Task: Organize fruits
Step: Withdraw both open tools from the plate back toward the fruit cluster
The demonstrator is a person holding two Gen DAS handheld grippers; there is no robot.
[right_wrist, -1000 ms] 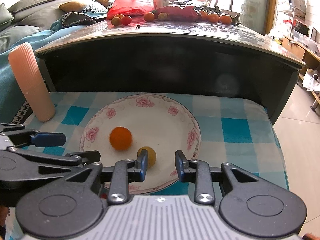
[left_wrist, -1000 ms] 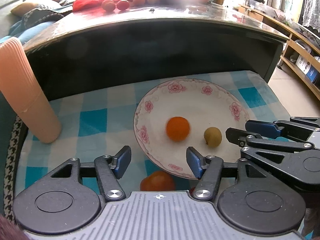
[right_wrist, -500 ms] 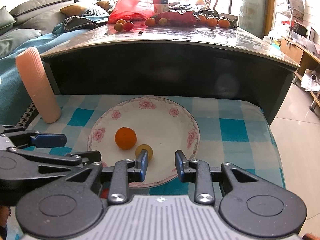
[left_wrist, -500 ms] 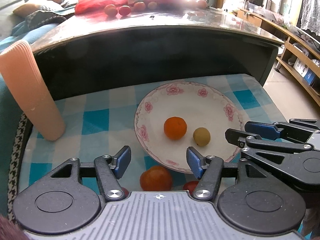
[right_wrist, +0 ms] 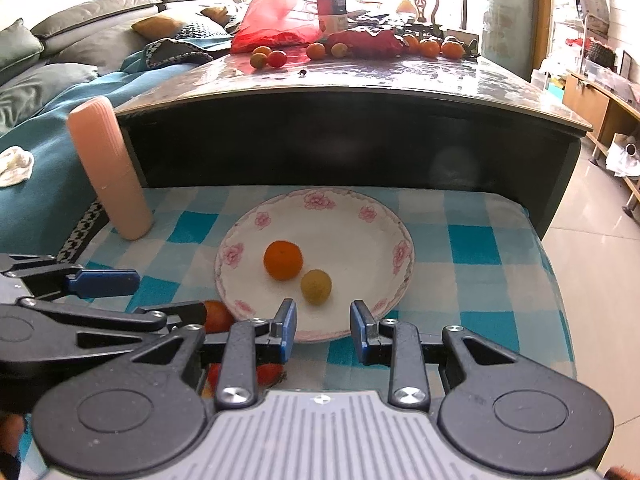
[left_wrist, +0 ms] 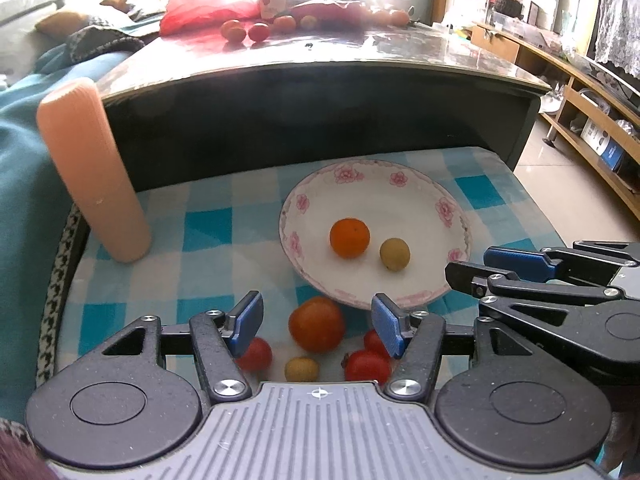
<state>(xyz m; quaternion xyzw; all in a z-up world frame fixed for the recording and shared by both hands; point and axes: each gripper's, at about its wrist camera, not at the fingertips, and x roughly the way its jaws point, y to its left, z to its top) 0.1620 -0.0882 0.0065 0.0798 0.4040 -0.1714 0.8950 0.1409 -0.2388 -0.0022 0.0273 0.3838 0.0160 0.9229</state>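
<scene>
Two hand-held grippers above a low surface (left_wrist: 208, 224) covered with a blue-and-white checked cloth. The floral plate (left_wrist: 436, 200) serves as the collecting point and already holds 2 fruits: an orange (left_wrist: 349, 237) and, just beside it to the right, a small yellow-green fruit (left_wrist: 394, 254); in the left wrist view the 2 appear slightly apart.

The unsorted fruits lie on the cloth against the near rim of the plate. The large red-orange tomato (left_wrist: 317, 323) sits closest to the rim, with 3 smaller red tomatoes, of which the left one (left_wrist: 256, 354) and a right one (left_wrist: 367, 366) are clearest, and 1 small yellow fruit (left_wrist: 301, 369) nearer the camera.

The left gripper (left_wrist: 318, 322) is spread wide and empty, its blue pads framing the large tomato, a pose that suits a descent onto that fruit as the likely next pick. The right gripper (right_wrist: 323, 330) is empty at a narrower gap, held over the near rim of the plate, probably standing clear so the 2 tools do not collide over the cluster.

The pink ribbed cylinder (left_wrist: 94, 172) stands tilted at the left edge of the cloth, well apart from the fruit. More fruit and a red bag (right_wrist: 276, 20) rest on the dark table (right_wrist: 360, 80) behind; whether these belong to the task cannot be told.
</scene>
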